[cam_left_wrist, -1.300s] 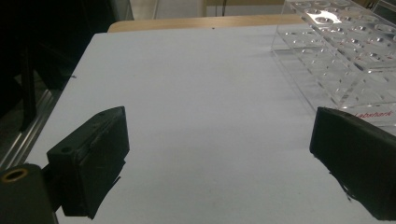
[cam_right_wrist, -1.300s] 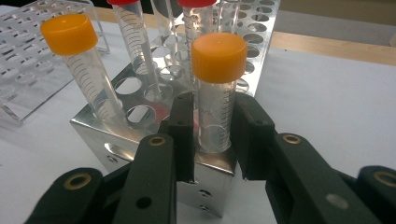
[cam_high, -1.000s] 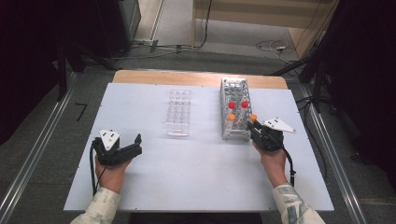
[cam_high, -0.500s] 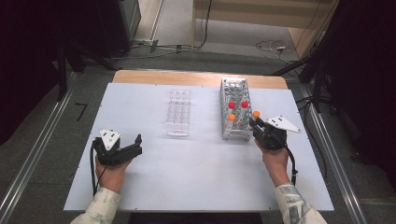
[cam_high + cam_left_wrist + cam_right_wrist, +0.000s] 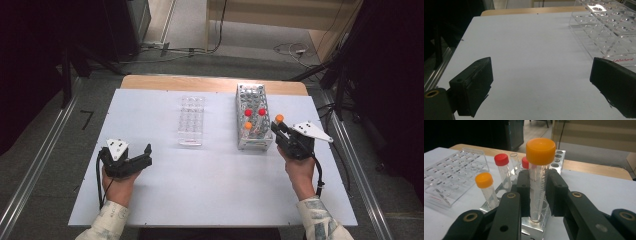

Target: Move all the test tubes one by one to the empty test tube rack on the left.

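My right gripper is shut on a clear tube with an orange cap, held upright just above the near corner of the metal tube rack. In the high view that orange cap shows at the rack's right side, in front of my right gripper. The rack holds two red-capped tubes and one orange-capped tube. An empty clear plastic rack stands left of it. My left gripper rests open on the table, nothing between its jaws; the clear rack lies ahead to its right.
The white table top has bare room in front of both racks and between the hands. A wooden strip runs along the far edge. Metal rails flank the table on both sides.
The right gripper has risen a little with the orange-capped tube, drawing it up out of the metal rack. The left gripper has stayed where it was.
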Tool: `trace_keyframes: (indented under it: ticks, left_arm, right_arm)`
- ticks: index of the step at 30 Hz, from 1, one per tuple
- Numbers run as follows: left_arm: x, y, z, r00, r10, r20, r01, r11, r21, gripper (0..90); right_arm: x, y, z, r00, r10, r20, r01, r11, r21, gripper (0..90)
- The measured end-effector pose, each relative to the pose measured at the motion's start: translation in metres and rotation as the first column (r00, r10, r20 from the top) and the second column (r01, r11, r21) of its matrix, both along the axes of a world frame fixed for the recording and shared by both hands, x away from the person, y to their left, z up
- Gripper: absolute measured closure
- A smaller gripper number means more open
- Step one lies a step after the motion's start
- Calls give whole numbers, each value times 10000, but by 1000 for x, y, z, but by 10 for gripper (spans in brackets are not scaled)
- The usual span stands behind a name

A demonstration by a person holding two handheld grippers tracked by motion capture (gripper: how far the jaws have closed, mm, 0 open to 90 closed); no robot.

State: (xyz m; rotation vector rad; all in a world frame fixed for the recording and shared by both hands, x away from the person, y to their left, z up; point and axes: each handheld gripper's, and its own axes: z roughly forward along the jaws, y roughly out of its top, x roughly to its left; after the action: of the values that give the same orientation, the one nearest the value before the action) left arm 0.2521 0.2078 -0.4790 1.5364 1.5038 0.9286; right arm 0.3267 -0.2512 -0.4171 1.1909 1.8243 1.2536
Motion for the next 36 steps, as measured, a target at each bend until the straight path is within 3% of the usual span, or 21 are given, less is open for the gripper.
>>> trace_keyframes:
  ticks: [9, 16, 19, 24, 28, 32, 36]
  left_arm:
    - [-1, -1, 1, 10000, -54, 37, 54, 10000, -32, 53]
    - [-3, -4, 3, 9997, -254, 42, 254, 9996, -152, 62]
    - [-3, -6, 5, 9993, -344, -125, 337, 9981, -523, 62]
    - [-5, -13, 9, 9985, -526, -130, 519, 9975, -474, 62]
    - [-5, -21, 12, 9950, -964, -250, 949, 9939, -565, 62]
    - [-5, -33, 15, 9914, -1306, -88, 1302, 9909, -326, 70]
    - [-3, -46, 21, 9835, -1810, -13, 1808, 9827, -412, 77]
  right_arm:
    - [-14, -1, 15, 9990, 225, 390, -235, 9994, 272, 720]
    - [-24, 3, 18, 9974, 614, 385, -622, 9978, 214, 719]
    - [-28, 5, 15, 9965, 781, 302, -785, 9968, 139, 719]
    - [-34, 11, 7, 9944, 1056, 68, -1056, 9944, 6, 720]
    - [-38, 22, 1, 9902, 1395, -101, -1397, 9901, -136, 720]
    - [-39, 35, -7, 9843, 1745, -269, -1751, 9843, -229, 719]
    - [-37, 50, -13, 9768, 2092, -458, -2107, 9771, -306, 719]
